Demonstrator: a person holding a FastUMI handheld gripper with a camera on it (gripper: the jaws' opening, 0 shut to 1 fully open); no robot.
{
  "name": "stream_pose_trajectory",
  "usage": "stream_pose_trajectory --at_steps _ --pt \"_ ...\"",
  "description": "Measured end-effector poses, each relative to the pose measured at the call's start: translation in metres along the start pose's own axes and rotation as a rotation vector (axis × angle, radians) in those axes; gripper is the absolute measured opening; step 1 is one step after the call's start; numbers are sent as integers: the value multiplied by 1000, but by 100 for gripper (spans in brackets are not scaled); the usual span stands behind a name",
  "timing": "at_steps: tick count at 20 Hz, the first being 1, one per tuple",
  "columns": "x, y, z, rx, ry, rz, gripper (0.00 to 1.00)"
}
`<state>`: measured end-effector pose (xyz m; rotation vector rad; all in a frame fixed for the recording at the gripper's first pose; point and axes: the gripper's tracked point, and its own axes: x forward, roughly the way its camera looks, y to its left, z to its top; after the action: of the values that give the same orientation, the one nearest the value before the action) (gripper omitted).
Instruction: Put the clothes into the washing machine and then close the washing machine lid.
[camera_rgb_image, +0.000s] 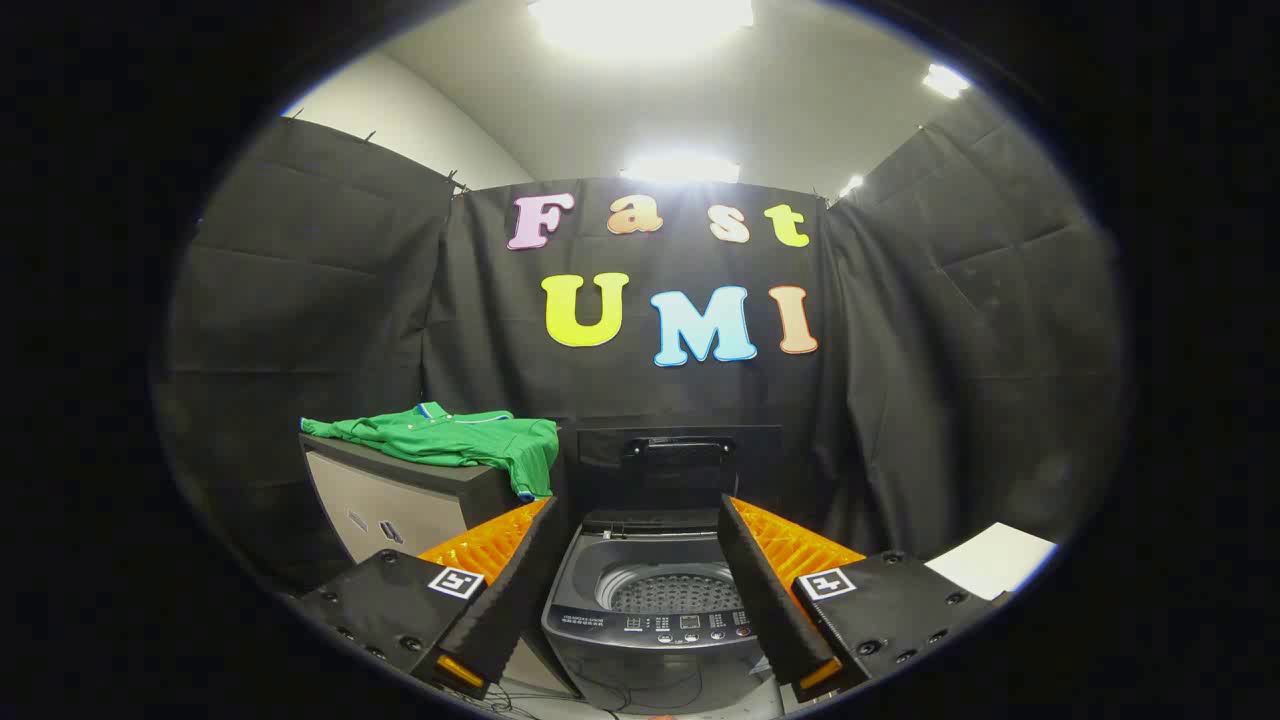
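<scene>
A green polo shirt (450, 440) lies spread on top of a low cabinet (400, 505), to the left of the washing machine and beyond my left finger. The dark top-loading washing machine (650, 620) stands just ahead of my fingers, its lid (680, 465) raised upright at the back and its perforated drum (668, 592) open to view with nothing in it. My gripper (640, 590) is open, the fingers spread wide to either side of the machine's opening, with nothing between them.
Black cloth walls close the booth at the back and on both sides. A white surface (990, 560) lies to the right of the right finger. Cables run over the floor in front of the machine (600, 695).
</scene>
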<state>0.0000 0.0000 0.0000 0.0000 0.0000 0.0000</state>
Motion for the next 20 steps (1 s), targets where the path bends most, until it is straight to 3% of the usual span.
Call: stream_pose_trajectory --at_steps 20 --pt "13 -14 -6 11 13 15 98"
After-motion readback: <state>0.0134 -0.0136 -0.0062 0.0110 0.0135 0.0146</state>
